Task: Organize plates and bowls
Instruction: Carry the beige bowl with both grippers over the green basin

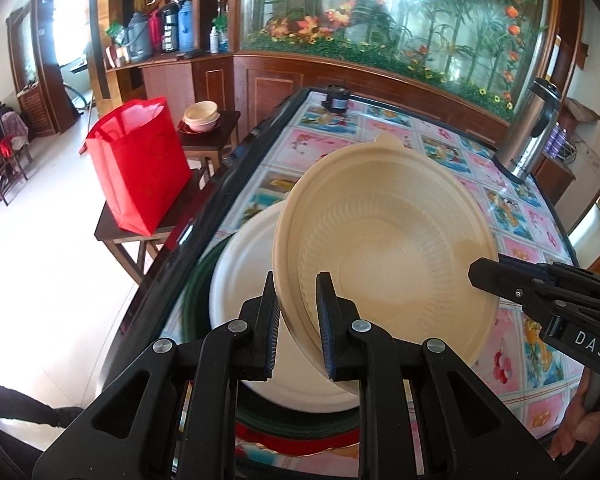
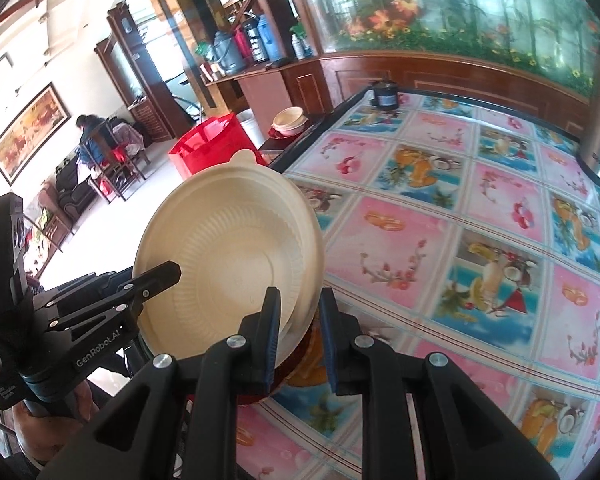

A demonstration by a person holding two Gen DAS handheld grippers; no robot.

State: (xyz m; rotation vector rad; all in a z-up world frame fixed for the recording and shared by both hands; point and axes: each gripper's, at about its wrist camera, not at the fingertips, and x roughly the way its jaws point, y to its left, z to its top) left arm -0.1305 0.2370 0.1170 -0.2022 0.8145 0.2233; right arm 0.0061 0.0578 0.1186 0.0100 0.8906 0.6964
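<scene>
A cream ribbed bowl [image 1: 384, 248] is held tilted above the table by both grippers. My left gripper [image 1: 298, 300] is shut on its near rim. My right gripper [image 2: 296, 312] is shut on the opposite rim of the same bowl [image 2: 228, 248]. The right gripper also shows at the right of the left wrist view [image 1: 484, 276]; the left one shows at the left of the right wrist view [image 2: 168, 276]. Under the bowl a white plate [image 1: 240, 280] lies on a dark green plate [image 1: 194, 292] over a red plate [image 1: 312, 446], at the table's near left corner.
The table [image 2: 460, 240] has a fruit-patterned cloth. A steel thermos [image 1: 528, 132] stands at the far right, a small dark jar [image 1: 336, 98] at the far edge. A red bag [image 1: 140, 164] and stacked bowls [image 1: 202, 116] sit on stools to the left.
</scene>
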